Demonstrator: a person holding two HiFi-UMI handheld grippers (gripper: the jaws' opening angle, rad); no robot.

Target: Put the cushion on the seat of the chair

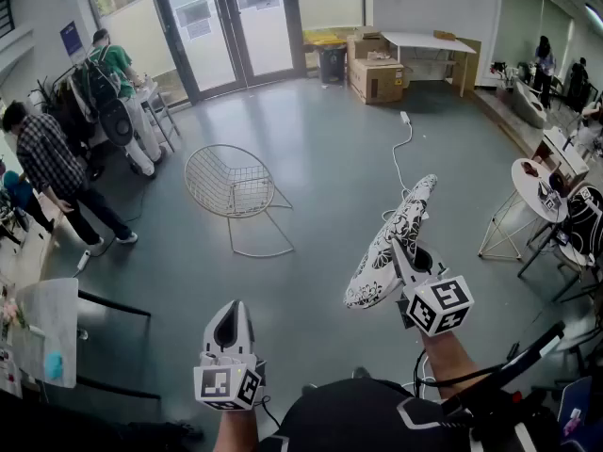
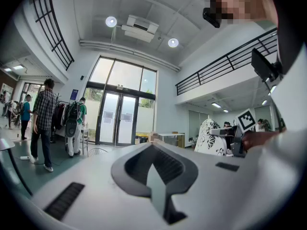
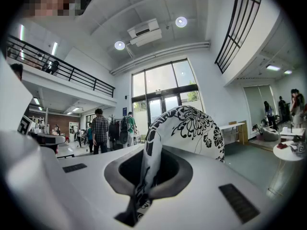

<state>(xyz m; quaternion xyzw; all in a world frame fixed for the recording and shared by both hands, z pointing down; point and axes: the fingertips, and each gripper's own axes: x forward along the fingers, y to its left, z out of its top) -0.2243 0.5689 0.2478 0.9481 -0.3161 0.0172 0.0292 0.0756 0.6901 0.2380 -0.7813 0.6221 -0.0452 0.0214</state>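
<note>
Right of centre in the head view, the cushion (image 1: 415,205) hangs in the air off my right gripper (image 1: 396,245). It is a flat pad in white cloth with a black flower print, running from lower left to upper right above the grey floor. The right gripper view shows the jaws pinching a fold of that cloth at the pad's near edge (image 3: 144,176), with the rest of the cushion (image 3: 194,128) arching up and away in front. My left gripper (image 1: 229,313) sits low at the bottom of the frame, well apart from the cushion. Its jaws (image 2: 153,176) are pressed together with nothing between them.

The wire chair (image 1: 232,183) stands left of centre in the head view, farther away across the floor, and its basket seat is bare.

I judge the cushion light and soft. It bends at the pinch but keeps most of its shape, so the padding has some body. The cloth looks smooth and could slip out of a shallow bite, so a deep grip on the edge seam is safest. For laying it flat on the open wire seat, I would take the opposite edge with the left gripper so the pad does not fold or swing.
</note>
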